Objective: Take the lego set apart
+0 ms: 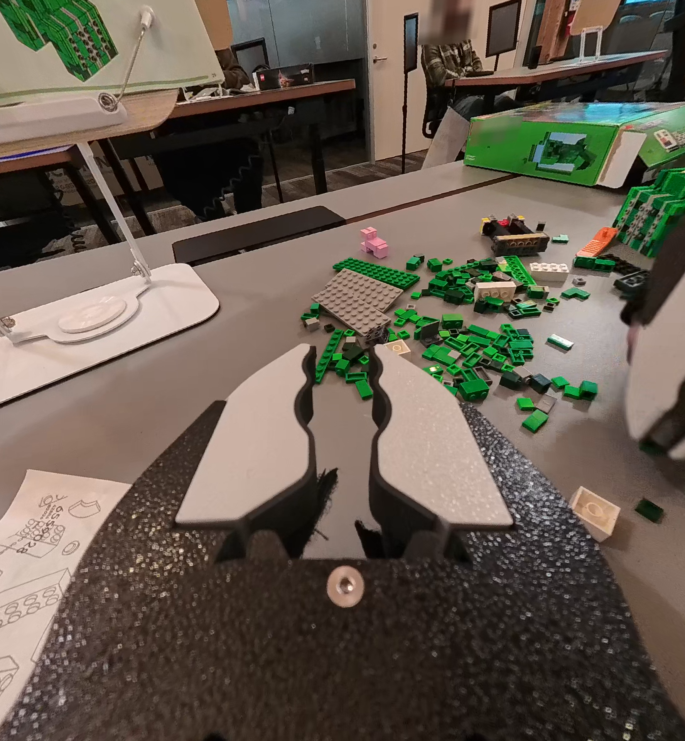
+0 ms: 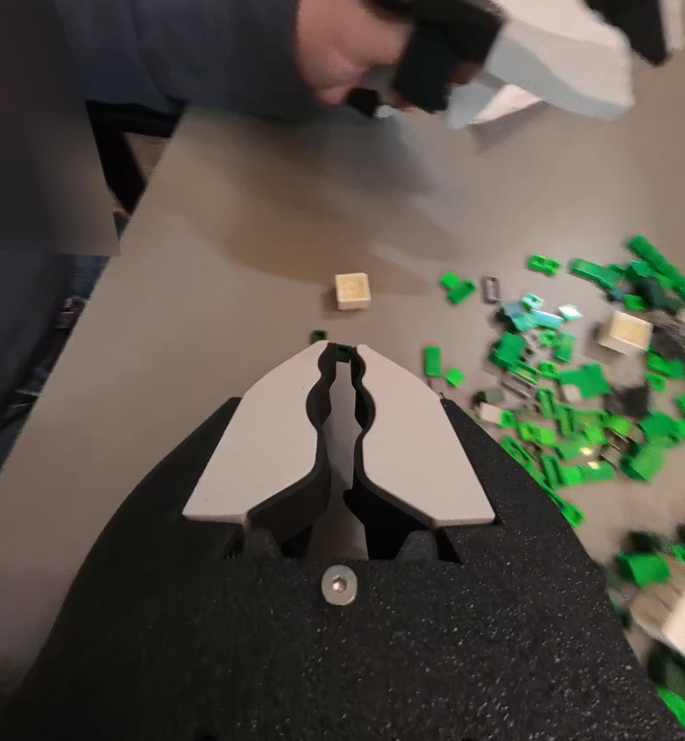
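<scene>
Task was well along but not done, by my read. Most of the set lay as a loose pile of green pcs (image 1: 473, 341) on the grey table (image 1: 252, 421), w/ a grey baseplate (image 1: 357, 300) and green plate (image 1: 377, 272) flat at its far edge. Still assembled: a green stepped chunk (image 1: 661, 208) at far right, a small black-and-tan build (image 1: 513, 236), and a pink pig figure (image 1: 374, 242). Those were left to break down.

My left gripper (image 1: 343, 353) hovered over the near edge of the pile, fingers a modest gap apart, nothing between them. My right gripper (image 2: 343, 353) had its tips nearly together, pinching a small dark green pc (image 2: 343, 353) just above the table. Another dark green bit (image 2: 319, 336) and a cream brick (image 2: 352, 291) lay just beyond, apart from the pile.

Hard to read: right wrist view was motion-blurred, so pile details there were mush. The stepped chunk was partly behind my right gripper in the left view and cut by the frame edge. The green box (image 1: 573, 148) ran off-frame too.
</scene>
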Available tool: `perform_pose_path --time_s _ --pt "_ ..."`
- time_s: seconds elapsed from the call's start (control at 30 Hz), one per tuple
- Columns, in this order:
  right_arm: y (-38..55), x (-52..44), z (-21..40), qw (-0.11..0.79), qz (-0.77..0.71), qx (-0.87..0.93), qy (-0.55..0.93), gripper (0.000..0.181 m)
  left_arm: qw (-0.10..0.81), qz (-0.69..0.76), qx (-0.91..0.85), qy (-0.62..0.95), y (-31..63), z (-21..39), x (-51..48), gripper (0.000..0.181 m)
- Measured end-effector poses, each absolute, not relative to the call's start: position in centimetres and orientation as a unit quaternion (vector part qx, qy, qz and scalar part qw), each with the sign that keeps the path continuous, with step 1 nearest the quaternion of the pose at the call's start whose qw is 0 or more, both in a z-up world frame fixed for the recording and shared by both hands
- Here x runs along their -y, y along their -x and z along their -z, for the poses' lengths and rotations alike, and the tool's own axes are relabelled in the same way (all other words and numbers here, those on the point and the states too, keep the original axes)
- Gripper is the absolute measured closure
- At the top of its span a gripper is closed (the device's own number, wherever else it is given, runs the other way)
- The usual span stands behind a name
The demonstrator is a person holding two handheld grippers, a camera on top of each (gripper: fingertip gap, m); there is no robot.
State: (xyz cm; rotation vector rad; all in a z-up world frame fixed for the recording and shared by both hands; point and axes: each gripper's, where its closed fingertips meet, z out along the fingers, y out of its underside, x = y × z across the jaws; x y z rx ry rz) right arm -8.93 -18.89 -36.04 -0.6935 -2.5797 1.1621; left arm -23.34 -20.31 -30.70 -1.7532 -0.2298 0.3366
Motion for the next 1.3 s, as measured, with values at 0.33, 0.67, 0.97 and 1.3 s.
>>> perform_pose_path --time_s 0.33,0.67,0.97,1.3 --pt "7.9 21.6 36.9 0.064 -0.394 0.895 0.200 0.164 0.621 -0.147 0.099 0.763 23.3 30.7 20.3 0.156" --pt "13.7 11.3 35.9 0.264 -0.336 0.811 0.401 0.170 0.620 -0.147 0.098 0.765 23.3 30.7 20.3 0.156" --pt "14.3 10.8 37.5 0.244 -0.313 0.803 0.444 0.174 0.618 -0.150 0.096 0.766 23.3 30.8 20.2 0.157" --pt "14.3 9.9 37.1 0.265 -0.296 0.800 0.451 0.175 0.616 -0.151 0.094 0.767 23.2 30.9 20.2 0.157"
